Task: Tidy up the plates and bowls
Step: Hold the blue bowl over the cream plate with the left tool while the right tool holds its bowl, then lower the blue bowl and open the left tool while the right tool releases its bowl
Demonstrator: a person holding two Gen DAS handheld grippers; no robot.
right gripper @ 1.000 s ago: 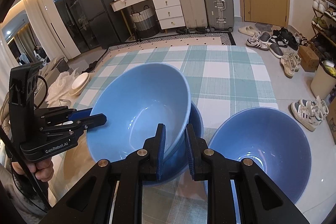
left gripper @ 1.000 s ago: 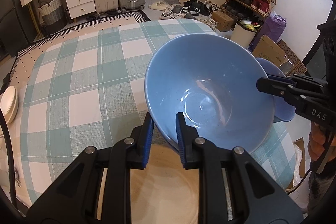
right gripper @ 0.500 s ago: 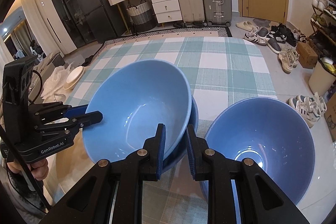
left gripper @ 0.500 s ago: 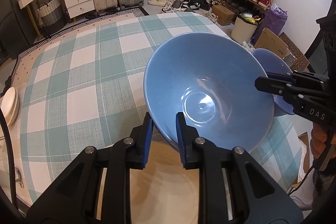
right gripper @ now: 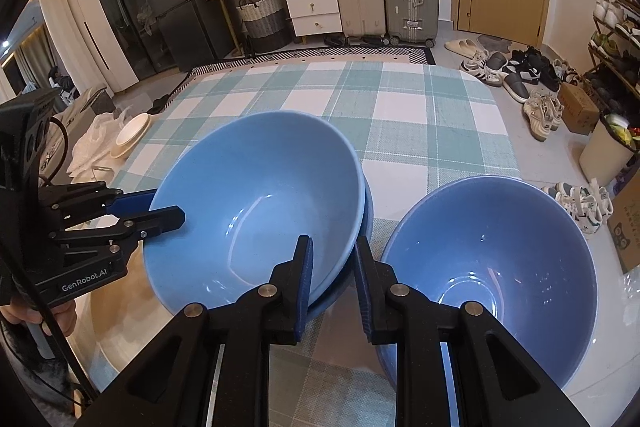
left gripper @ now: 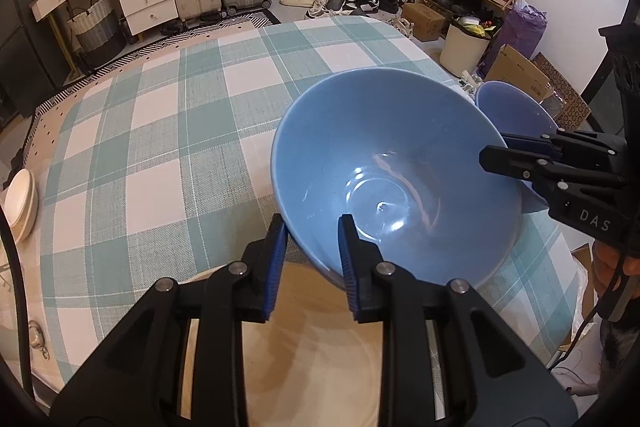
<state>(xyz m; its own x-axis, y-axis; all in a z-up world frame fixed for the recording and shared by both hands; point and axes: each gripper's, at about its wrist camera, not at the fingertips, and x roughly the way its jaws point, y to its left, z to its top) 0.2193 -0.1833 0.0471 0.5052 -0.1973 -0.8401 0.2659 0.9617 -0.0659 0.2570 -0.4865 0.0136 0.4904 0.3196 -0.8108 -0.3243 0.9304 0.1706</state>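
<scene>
A table under a green-and-white checked cloth (right gripper: 408,115) carries the blue bowls near its front edge. The largest item in play is the top blue bowl (right gripper: 256,203), nested inside a second blue bowl (right gripper: 366,211) whose rim shows just beneath it on the right. Both are empty. Just beside the stack, to the right, stands a third blue bowl (right gripper: 492,259), also empty, its rim close to the stack but apart from it. Far off at the table's left side lies a small stack of cream plates (right gripper: 130,137).

The right gripper (right gripper: 334,263) is clamped on the near rim of the top bowl, its blue pads either side of the wall. The left gripper (left gripper: 312,247) straddles the opposite rim of the same bowl; its jaws are opening, with the bowl wall between them, and the outer pad stands a little off the bowl. A hand (right gripper: 28,315) grips the left tool's handle.
</scene>
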